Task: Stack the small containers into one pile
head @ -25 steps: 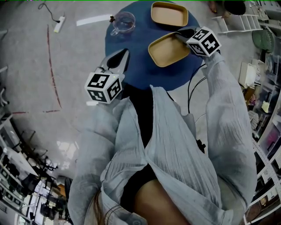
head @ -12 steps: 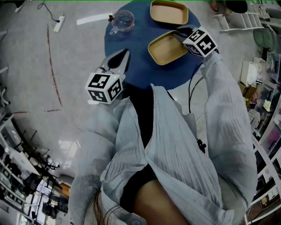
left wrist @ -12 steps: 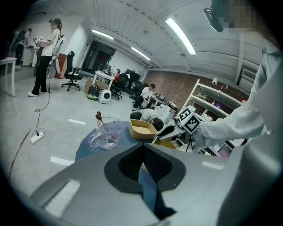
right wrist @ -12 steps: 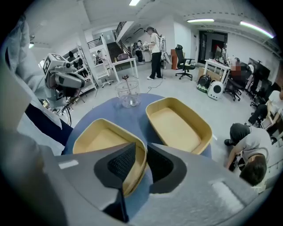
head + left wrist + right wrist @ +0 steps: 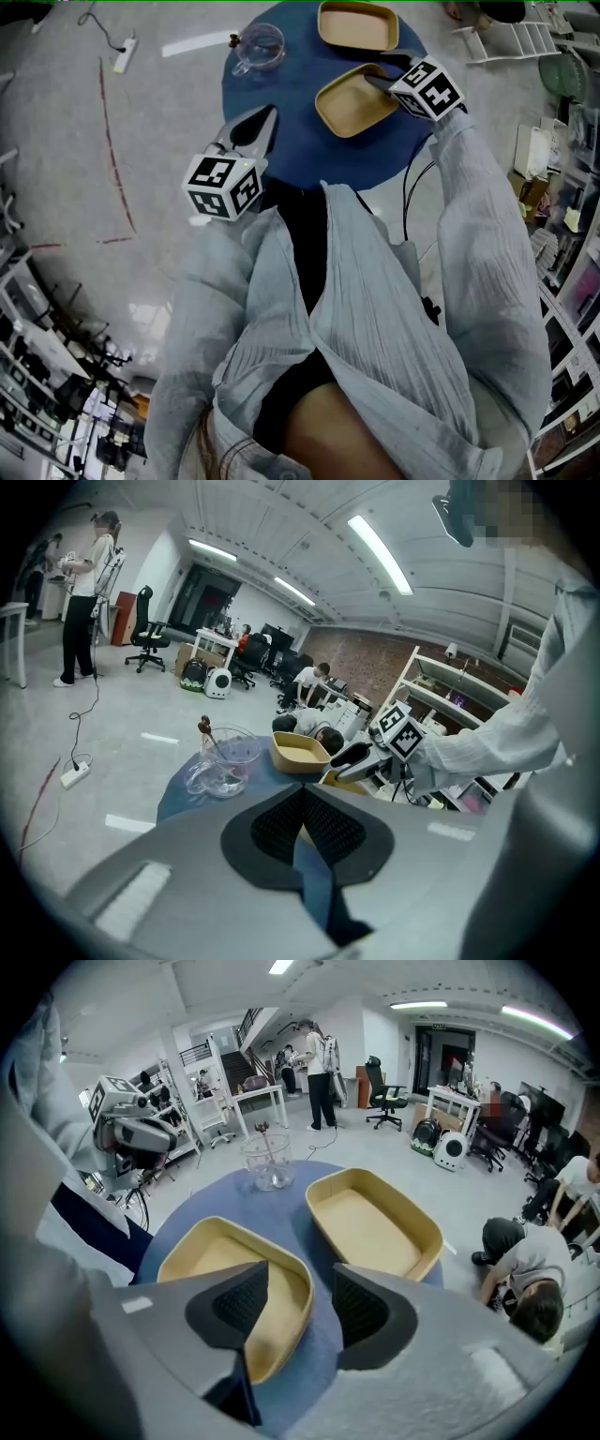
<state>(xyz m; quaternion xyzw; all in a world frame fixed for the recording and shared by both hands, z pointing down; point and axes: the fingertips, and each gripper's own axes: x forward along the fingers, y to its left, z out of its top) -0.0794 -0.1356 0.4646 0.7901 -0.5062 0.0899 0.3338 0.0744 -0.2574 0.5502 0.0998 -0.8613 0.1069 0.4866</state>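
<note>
Left gripper (image 5: pixel 262 120) hangs closed and empty over one round blue table (image 5: pixel 300 150). One glass cup (image 5: pixel 260 45) stands far left. Two tan containers, unstacked: far container (image 5: pixel 356 26) and near container (image 5: pixel 349 105), whose rim the right gripper (image 5: pixel 375 77) straddles, jaws opening, pads clear.

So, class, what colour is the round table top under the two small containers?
Dark blue. The table top shows best in the head view.

Left claw (image 5: pixel 302 794) has its jaws together; right claw (image 5: pixel 300 1286) is opening its jaws, gripping nothing
</note>
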